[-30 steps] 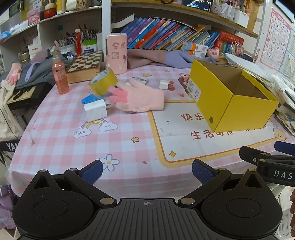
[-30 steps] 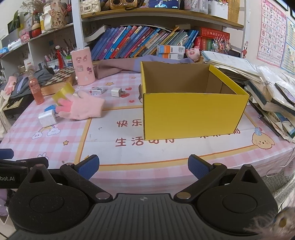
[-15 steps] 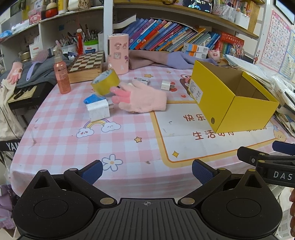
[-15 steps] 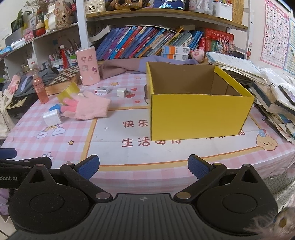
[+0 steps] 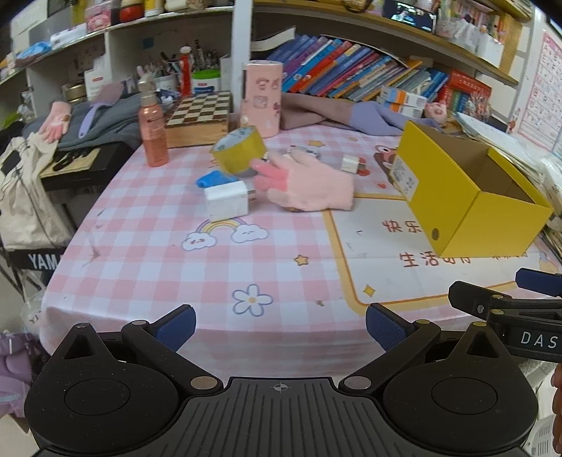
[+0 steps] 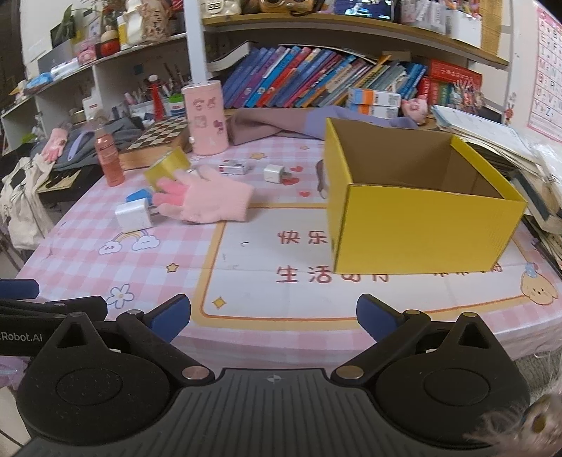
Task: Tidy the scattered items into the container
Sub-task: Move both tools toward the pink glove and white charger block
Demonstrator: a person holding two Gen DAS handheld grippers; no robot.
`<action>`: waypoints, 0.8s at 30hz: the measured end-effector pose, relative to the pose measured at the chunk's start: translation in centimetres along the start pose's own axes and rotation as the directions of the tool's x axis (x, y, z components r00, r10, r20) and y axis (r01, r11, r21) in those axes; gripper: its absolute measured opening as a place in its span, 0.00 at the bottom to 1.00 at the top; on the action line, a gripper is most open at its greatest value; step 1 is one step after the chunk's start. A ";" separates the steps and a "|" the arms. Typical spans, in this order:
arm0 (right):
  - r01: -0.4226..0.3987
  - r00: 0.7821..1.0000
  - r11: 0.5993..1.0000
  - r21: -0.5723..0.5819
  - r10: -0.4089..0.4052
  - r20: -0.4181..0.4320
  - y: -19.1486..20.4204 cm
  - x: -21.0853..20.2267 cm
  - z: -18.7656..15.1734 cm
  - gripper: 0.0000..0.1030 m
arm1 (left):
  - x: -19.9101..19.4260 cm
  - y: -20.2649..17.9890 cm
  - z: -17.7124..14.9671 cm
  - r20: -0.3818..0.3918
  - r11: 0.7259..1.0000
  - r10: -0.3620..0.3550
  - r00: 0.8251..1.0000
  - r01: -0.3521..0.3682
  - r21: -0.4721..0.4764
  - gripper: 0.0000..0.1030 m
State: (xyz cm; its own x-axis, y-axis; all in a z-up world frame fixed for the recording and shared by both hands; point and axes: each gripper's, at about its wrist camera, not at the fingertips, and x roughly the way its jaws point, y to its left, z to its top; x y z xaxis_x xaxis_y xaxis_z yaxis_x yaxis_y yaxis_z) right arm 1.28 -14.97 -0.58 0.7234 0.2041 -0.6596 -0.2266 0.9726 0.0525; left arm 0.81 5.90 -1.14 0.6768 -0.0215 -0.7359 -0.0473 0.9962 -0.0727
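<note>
- Left gripper (image 5: 280, 325): jaws wide apart, empty.
- Right gripper (image 6: 274, 318): jaws wide apart, empty.
- Open yellow cardboard box (image 6: 418, 225); fuzzy pink knitted glove (image 6: 207, 200) lies well left of it, touching yellow tape roll (image 6: 168, 169).

A chessboard (image 5: 198, 109) lay at the back of the table (image 5: 147, 260), between an orange bottle (image 5: 151, 135) and a pink canister (image 5: 261, 98). Books (image 6: 316, 82) leaned behind on the shelf.

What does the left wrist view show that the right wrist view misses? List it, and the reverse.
Only left wrist: the white label on the yellow box's end wall. Only right wrist: a leafy plant on the upper-left shelf. Both: the box, pink glove, yellow tape roll and white charger.
</note>
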 end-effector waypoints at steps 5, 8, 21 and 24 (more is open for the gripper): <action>-0.028 1.000 0.999 -0.026 0.028 -0.009 0.8 0.7 0.3 0.99 | 0.2 1.0 -0.1 -0.004 0.999 0.024 1.000 -0.024 -0.029 1.00; -0.042 0.999 0.998 -0.044 0.041 -0.007 1.2 1.2 0.5 0.99 | 0.3 1.4 0.0 0.002 0.998 0.036 0.999 -0.035 -0.046 1.00; -0.091 0.996 0.991 -0.098 0.092 0.007 2.1 4.4 3.3 0.98 | 2.4 2.6 1.8 0.009 0.994 0.076 0.997 -0.075 -0.077 1.00; -0.100 0.995 0.990 -0.104 0.101 0.007 2.3 5.4 4.1 0.98 | 3.2 2.8 2.5 0.005 0.993 0.086 0.996 -0.086 -0.079 1.00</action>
State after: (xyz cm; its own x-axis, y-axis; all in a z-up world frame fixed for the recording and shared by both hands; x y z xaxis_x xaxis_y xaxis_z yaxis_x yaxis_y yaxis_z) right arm 7.35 -11.20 -0.91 0.7011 0.3021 -0.6459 -0.3640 0.9305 0.0402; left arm 4.69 8.80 -1.95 0.6740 0.0650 -0.7358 -0.1630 0.9847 -0.0623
